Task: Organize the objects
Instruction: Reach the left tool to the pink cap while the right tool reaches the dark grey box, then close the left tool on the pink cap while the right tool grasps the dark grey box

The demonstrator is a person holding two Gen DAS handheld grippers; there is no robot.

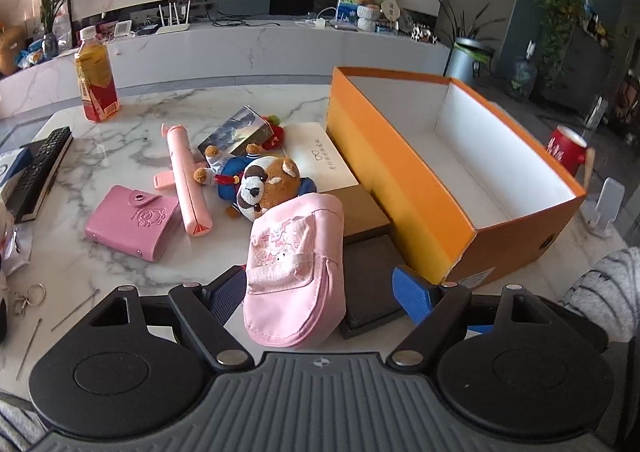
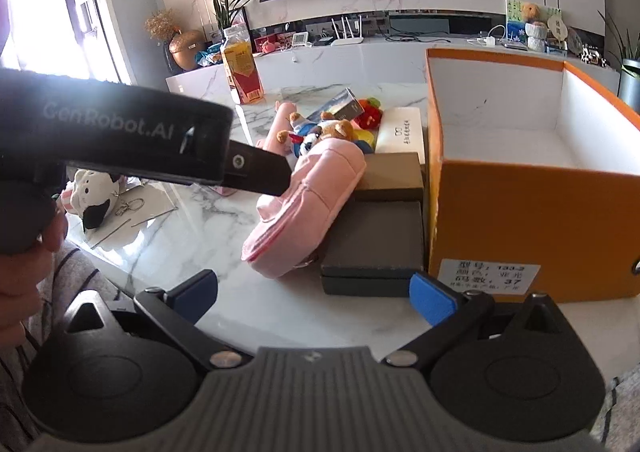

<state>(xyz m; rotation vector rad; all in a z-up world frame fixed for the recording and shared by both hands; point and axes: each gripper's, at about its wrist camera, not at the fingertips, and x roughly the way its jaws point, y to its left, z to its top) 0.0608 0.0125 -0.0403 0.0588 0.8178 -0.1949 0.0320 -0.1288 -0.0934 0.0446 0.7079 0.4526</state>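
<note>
One pink pouch lies between the spread fingers of the left gripper, long axis pointing away toward the plush dog, leaning on a dark box. Beside it the orange box stands unfilled. The right gripper hangs released, grasping nothing.

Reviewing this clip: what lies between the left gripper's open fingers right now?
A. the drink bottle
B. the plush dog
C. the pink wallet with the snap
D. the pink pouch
D: in the left wrist view the left gripper is open around the pink pouch, while the wallet, plush dog and bottle lie farther off on the table.
</note>
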